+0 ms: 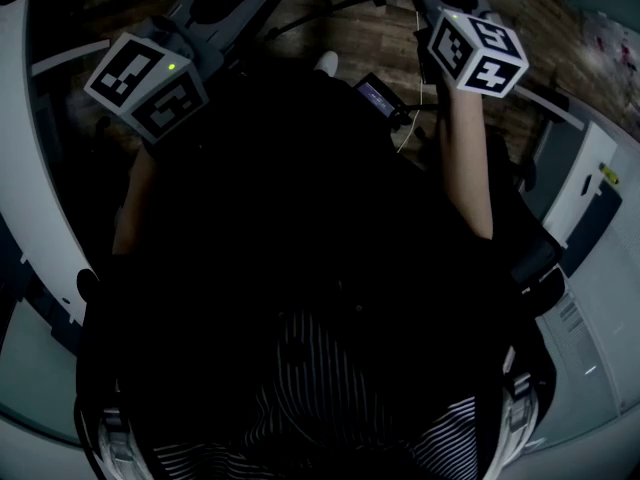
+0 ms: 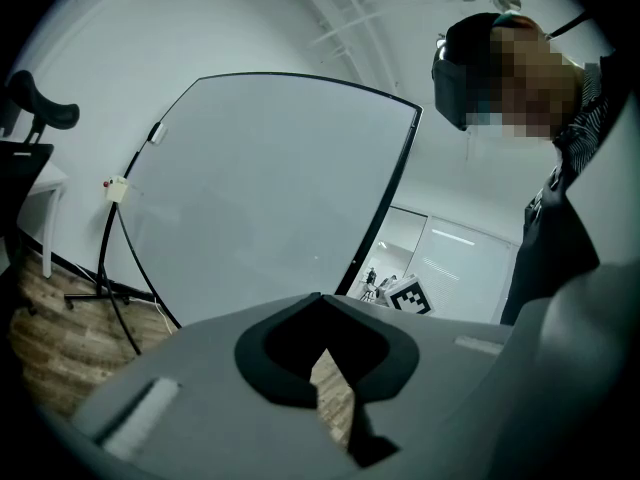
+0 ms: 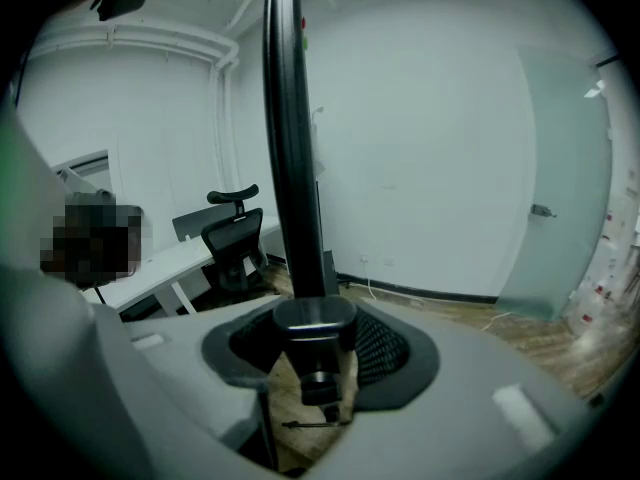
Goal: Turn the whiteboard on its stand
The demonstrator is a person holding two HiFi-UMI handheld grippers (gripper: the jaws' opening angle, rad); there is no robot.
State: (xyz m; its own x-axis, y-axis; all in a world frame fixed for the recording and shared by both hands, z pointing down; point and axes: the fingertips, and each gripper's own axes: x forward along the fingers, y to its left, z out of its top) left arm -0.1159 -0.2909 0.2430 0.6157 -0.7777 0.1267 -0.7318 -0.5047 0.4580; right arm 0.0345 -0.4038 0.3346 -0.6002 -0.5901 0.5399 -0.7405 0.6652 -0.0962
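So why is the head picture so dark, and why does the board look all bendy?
Head view: dark clothes fill the middle, so only the marker cubes stand out. Left gripper view: the wide lens bows the board's straight edges. Right gripper view: the same board, edge-on, looms close and dark.

Large, blank, black-framed whiteboard
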